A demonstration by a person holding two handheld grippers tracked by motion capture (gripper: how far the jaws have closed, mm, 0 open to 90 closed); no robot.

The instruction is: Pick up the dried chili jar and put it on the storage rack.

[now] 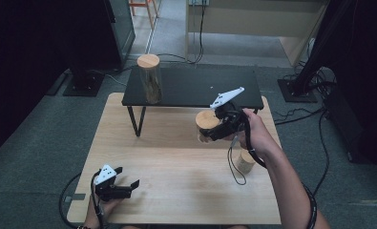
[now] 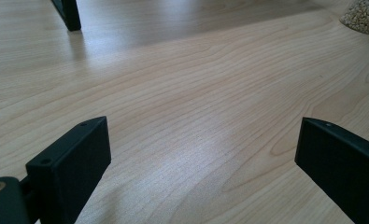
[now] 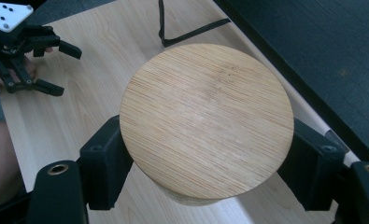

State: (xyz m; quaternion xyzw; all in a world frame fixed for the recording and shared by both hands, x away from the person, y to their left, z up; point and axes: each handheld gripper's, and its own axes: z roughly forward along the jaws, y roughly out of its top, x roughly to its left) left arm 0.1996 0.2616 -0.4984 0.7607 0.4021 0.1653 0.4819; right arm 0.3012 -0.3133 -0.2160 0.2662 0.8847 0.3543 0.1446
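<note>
We hold a jar (image 3: 205, 126) with a round bamboo lid, fine straight grain running across its pale top; below the lid only a thin edge of the body shows in the right gripper view, and in the high view it sits lifted above the tabletop (image 1: 176, 181), just in front of the black shelf (image 1: 191, 86). Our right gripper (image 1: 220, 125) is clenched on it, one black jaw pressed to each side just under the lid.

Near our right wrist a second, smaller jar (image 1: 246, 161) with a similar wooden lid stands on the tabletop. A taller jar (image 1: 149, 78) with dark contents stands upright on the left end of the black shelf.

Our left gripper (image 1: 129, 179) rests at the near left corner of the tabletop, jaws spread wide with bare wood between them.

The tabletop is light, smooth wood with a soft sheen. Grey carpet surrounds it, cables trail across it, and dark stands rise at both sides.
</note>
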